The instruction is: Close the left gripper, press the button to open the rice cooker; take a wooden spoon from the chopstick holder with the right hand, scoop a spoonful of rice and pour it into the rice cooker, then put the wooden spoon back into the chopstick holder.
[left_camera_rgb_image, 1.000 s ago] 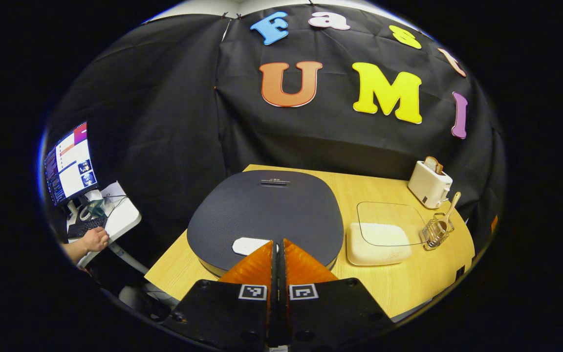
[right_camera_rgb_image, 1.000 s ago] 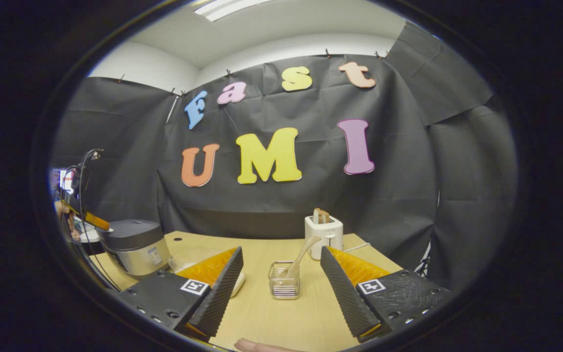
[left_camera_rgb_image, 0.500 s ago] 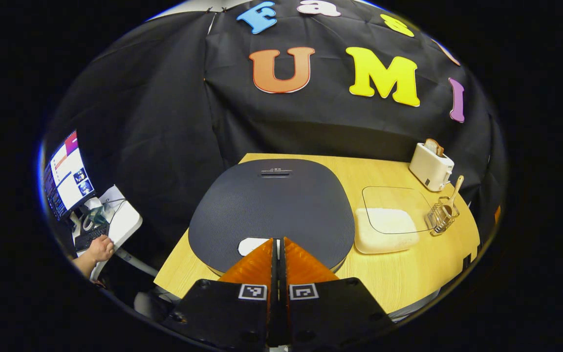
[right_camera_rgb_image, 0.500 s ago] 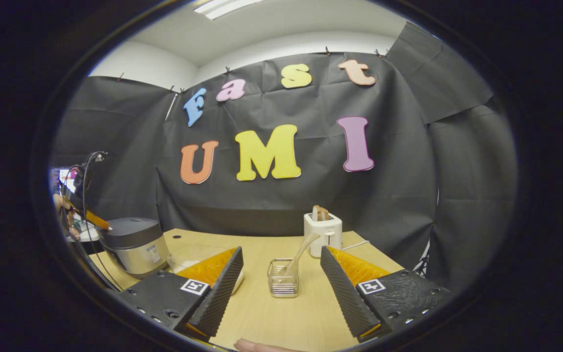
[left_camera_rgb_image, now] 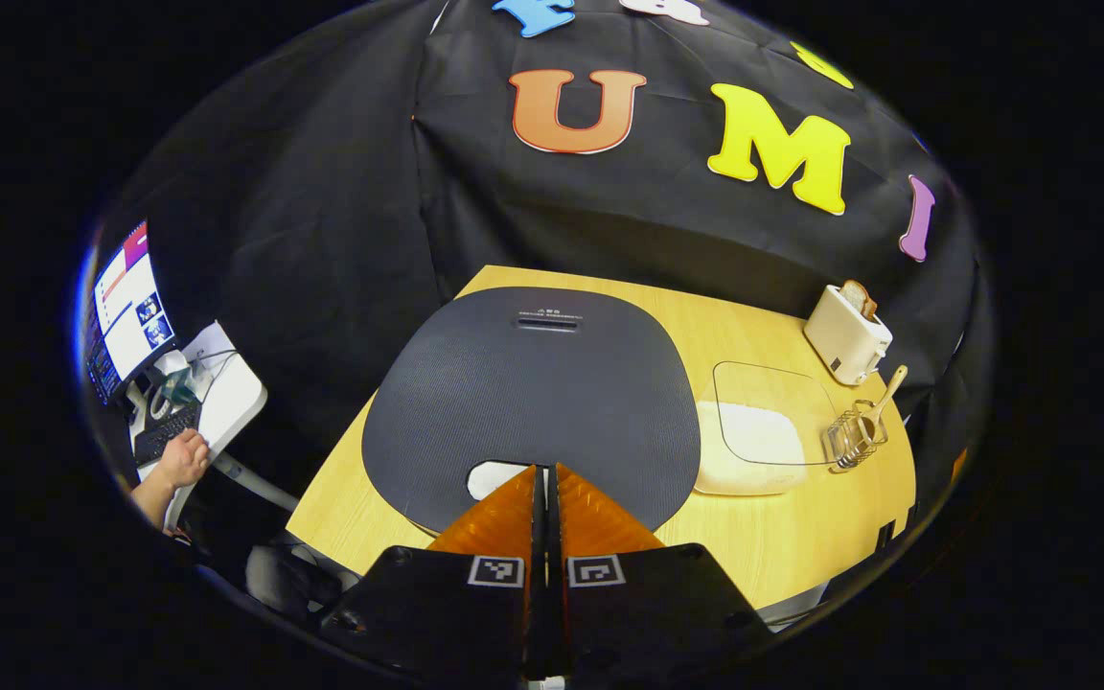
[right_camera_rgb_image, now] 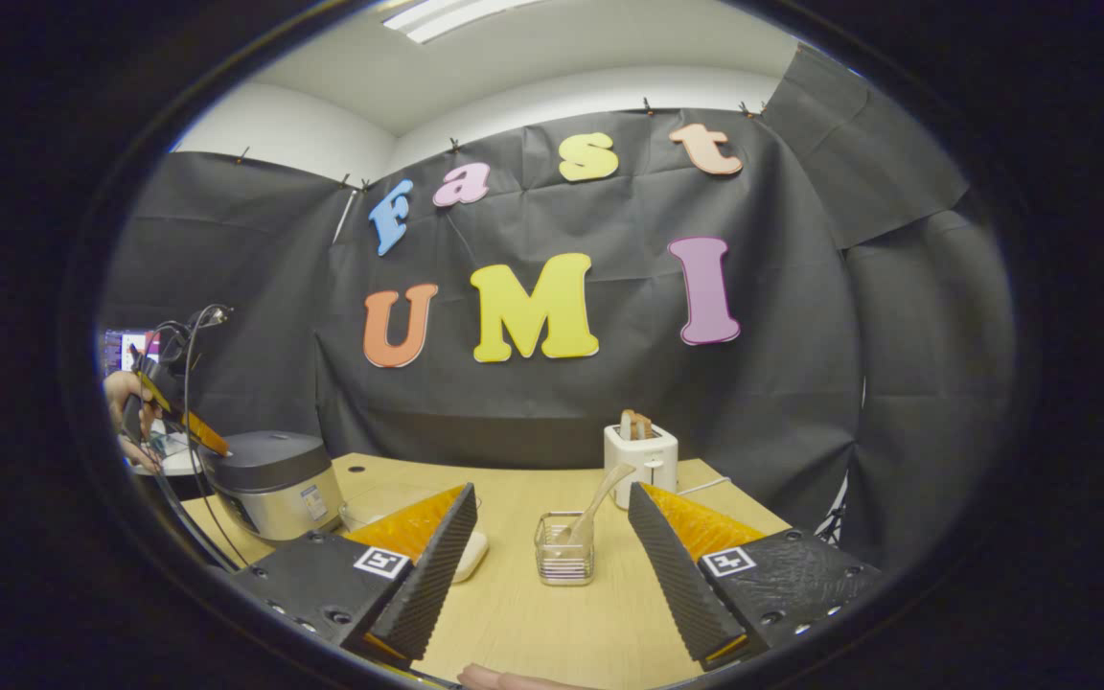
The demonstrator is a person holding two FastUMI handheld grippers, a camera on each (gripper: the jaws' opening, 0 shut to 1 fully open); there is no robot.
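L gripper (left_camera_rgb_image: 544, 471) has its fingers pressed together w/ nothing between, tips over the pale button (left_camera_rgb_image: 493, 477) at the near edge of the cooker (left_camera_rgb_image: 531, 393) lid; contact is prob. but hard to confirm. Lid is down. R gripper (right_camera_rgb_image: 552, 508) is spread wide, holding nothing, low over bare table (right_camera_rgb_image: 552, 623), w/ the holder (right_camera_rgb_image: 563, 561) and spoon (right_camera_rgb_image: 593, 505) ahead between its fingers. L gripper view adds the rice dish (left_camera_rgb_image: 753, 446) between cooker and holder; toaster (right_camera_rgb_image: 640, 462) sits behind.
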